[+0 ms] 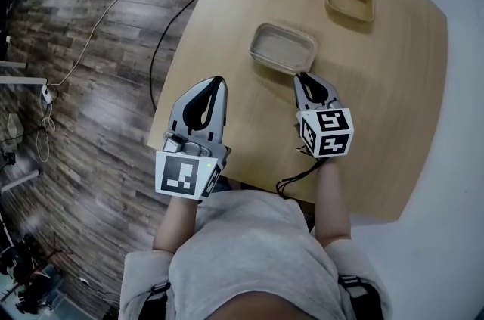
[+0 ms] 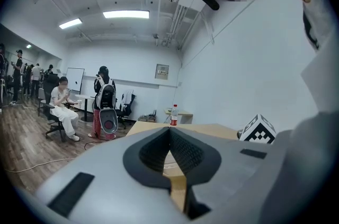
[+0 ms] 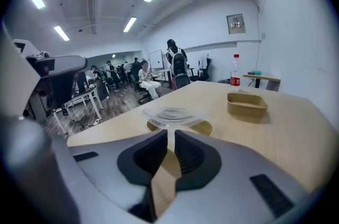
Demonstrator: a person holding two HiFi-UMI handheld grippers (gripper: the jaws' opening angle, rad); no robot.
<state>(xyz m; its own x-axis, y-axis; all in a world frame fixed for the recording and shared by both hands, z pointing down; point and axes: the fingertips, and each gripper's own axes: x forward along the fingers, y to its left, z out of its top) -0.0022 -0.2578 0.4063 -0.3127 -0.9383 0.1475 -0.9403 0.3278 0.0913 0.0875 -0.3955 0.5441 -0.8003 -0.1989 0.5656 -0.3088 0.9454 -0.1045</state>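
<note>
Head view: the left hand-held gripper [image 1: 218,82] is over the bench [image 1: 257,125], near its edge. The right hand-held gripper [image 1: 304,76] has its tips at the near rim of the lidded container [image 1: 283,48]. Left gripper view — jaws pressed together, holding nothing. Right gripper view — jaws a narrow slit apart, gripping nothing, with the container just ahead.

The left gripper [image 2: 170,132] is seen with its jaws brought together at the tips, and nothing is held between them. A wooden table [image 2: 212,130] is shown beyond, with a bottle [image 2: 174,115] stood at its far end. A marker cube [image 2: 259,131] is seen at the right. A seated person [image 2: 62,112] and a standing person [image 2: 105,104] are shown at the left.
</note>
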